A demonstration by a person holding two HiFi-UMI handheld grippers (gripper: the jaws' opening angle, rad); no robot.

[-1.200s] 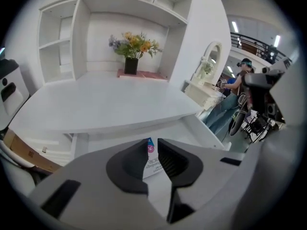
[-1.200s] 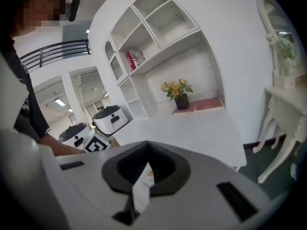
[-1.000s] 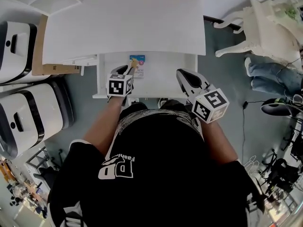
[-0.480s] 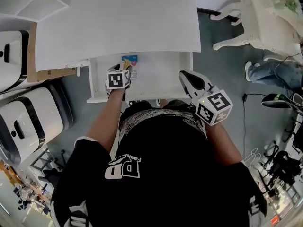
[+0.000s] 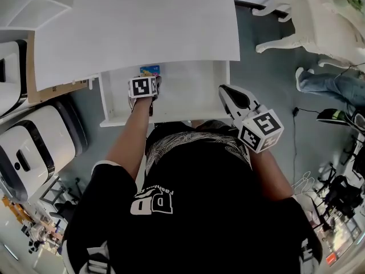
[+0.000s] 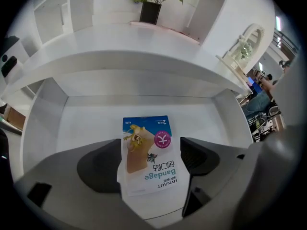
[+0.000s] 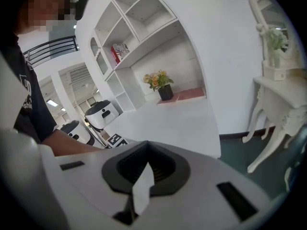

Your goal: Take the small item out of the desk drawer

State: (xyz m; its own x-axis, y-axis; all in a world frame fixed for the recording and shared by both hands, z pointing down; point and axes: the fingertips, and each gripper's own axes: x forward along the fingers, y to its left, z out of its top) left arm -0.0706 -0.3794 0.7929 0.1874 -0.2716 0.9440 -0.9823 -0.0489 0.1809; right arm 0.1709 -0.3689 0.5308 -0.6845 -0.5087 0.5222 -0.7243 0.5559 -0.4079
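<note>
Straddling bandage packet (image 6: 146,152), left tool (image 6: 151,150) (just opened) clears drawer walls (image 6: 45,114).

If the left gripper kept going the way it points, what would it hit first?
Probably the bandage packet, lying flat on the drawer floor. It sits between the left gripper's jaws, which have just been opening and don't grip it.

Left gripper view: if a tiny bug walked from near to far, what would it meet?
Bandage packet → drawer's back wall → desk top → flower pot.
</note>
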